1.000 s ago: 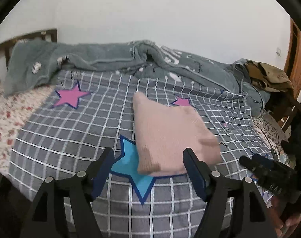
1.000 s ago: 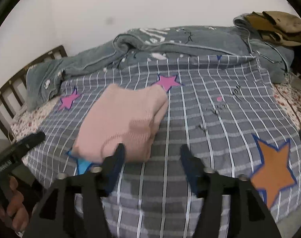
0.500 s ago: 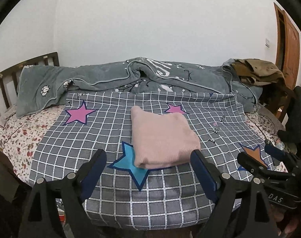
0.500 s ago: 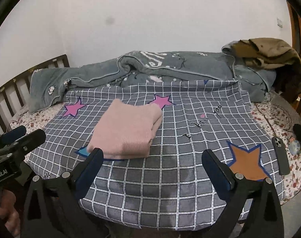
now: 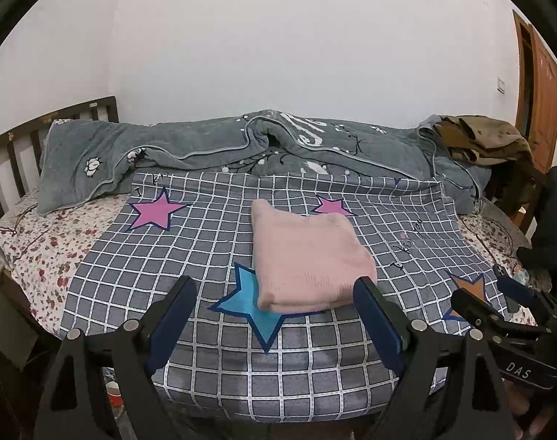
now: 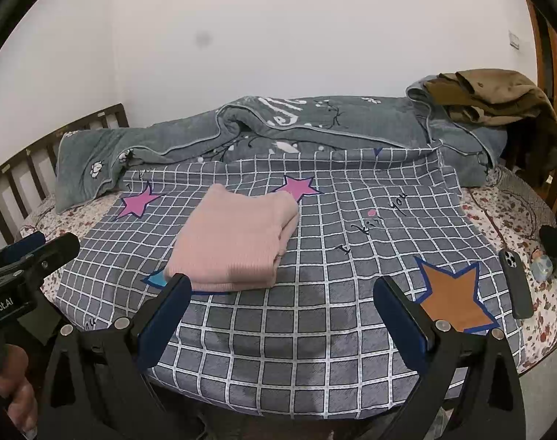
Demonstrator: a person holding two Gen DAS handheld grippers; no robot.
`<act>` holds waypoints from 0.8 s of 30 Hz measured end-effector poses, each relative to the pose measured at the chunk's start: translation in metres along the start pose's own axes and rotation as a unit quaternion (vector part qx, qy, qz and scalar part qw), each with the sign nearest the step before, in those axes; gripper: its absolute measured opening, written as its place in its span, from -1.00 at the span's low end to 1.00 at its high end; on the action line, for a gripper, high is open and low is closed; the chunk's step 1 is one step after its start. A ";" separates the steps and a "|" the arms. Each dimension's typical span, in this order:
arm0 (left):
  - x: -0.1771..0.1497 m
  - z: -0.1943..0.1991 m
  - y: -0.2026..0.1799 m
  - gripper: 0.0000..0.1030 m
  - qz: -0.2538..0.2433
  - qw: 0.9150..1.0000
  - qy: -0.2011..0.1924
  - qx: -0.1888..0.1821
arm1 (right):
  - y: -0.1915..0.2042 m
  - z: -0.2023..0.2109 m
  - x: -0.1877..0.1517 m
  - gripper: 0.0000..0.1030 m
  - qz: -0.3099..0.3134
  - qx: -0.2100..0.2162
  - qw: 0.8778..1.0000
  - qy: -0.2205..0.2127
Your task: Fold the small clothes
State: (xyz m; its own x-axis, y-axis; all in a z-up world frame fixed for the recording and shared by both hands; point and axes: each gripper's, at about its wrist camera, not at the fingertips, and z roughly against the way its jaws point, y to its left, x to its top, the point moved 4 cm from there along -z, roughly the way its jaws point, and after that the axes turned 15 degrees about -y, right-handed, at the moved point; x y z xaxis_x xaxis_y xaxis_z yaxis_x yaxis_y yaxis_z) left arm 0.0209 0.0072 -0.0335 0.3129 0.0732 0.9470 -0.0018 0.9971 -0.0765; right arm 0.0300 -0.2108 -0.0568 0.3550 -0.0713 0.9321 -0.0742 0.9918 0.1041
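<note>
My folded pink sweater (image 5: 307, 260) hides part of the blue star (image 5: 250, 306) print. At three o'clock the phone (image 6: 518, 286) shows only its back. At nine, my hand (image 6: 12, 392) is cut off by the frame.

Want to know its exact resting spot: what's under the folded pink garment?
The pink garment lies on the grid sheet, covering part of a blue star; the rest is hidden.

The folded pink sweater (image 5: 307, 256) is soft ribbed knit. Under it lies a matt grid-printed cotton sheet (image 5: 190, 256). Behind, a fleecy grey blanket (image 5: 190, 143). The headboard (image 5: 18, 139) is dark varnished wood; the phone (image 6: 518, 282) is smooth.
</note>
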 end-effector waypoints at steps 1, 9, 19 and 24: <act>0.000 0.000 0.000 0.69 0.001 1.000 0.000 0.000 | 0.000 0.000 0.000 0.91 -0.001 0.000 1.000 0.001; 0.000 0.000 -0.001 0.69 -0.002 1.000 0.003 0.002 | -0.004 0.001 0.000 0.91 -0.010 -0.001 1.000 0.000; 0.000 0.000 -0.001 0.69 -0.001 1.000 0.003 0.002 | -0.007 0.003 0.002 0.91 -0.012 -0.003 1.000 -0.001; -0.001 -0.001 0.000 0.69 -0.001 1.000 0.003 0.003 | -0.006 0.004 0.003 0.91 -0.009 -0.003 1.000 -0.004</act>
State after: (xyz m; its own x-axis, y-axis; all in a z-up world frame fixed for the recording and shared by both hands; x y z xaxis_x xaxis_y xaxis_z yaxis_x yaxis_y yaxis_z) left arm 0.0220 0.0068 -0.0346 0.3186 0.0712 0.9452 -0.0072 0.9973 -0.0727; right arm 0.0274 -0.2177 -0.0528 0.3491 -0.0901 0.9327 -0.0619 0.9910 0.1189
